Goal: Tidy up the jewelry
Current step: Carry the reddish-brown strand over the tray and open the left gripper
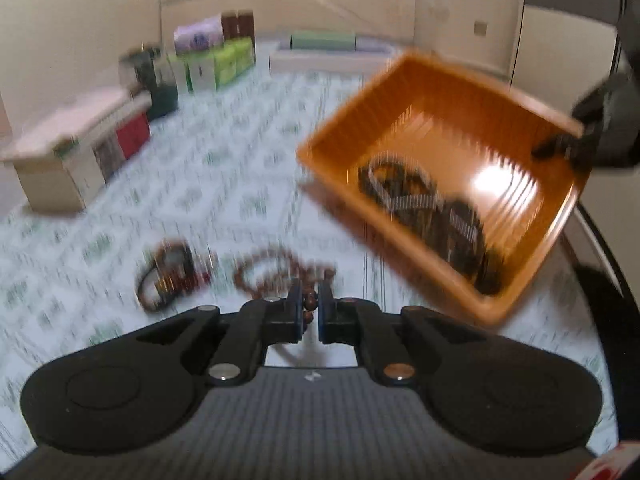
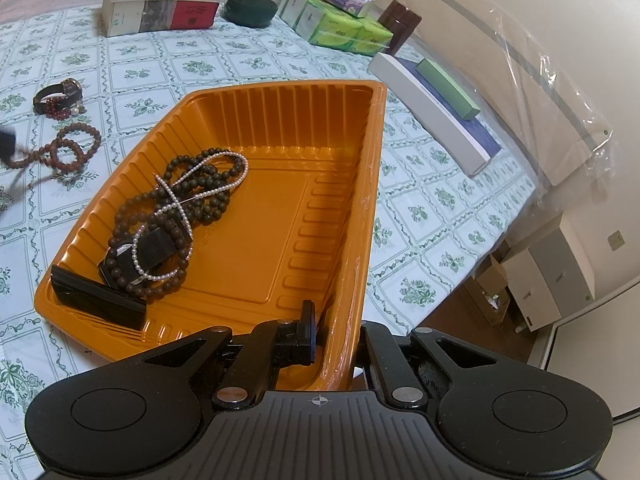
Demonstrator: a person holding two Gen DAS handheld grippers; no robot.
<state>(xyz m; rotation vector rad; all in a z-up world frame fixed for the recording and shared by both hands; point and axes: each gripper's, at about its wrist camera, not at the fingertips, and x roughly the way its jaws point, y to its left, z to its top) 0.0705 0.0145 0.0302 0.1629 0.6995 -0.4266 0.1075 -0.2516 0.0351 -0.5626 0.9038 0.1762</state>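
The right tongs pinch the near wall of the orange tray, which holds dark beads, a pearl strand and a black clip. Left of the tray, the left tongs pinch brown beads over the bench, with a watch just beyond.

Brown beads between hand-held gripper fingers

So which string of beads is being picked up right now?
Find the orange tray on the flowered tablecloth. Left of it lie loose pieces; the reddish-brown wooden bead strand is pinched by the left hand-held gripper. The black watch beyond lies untouched.
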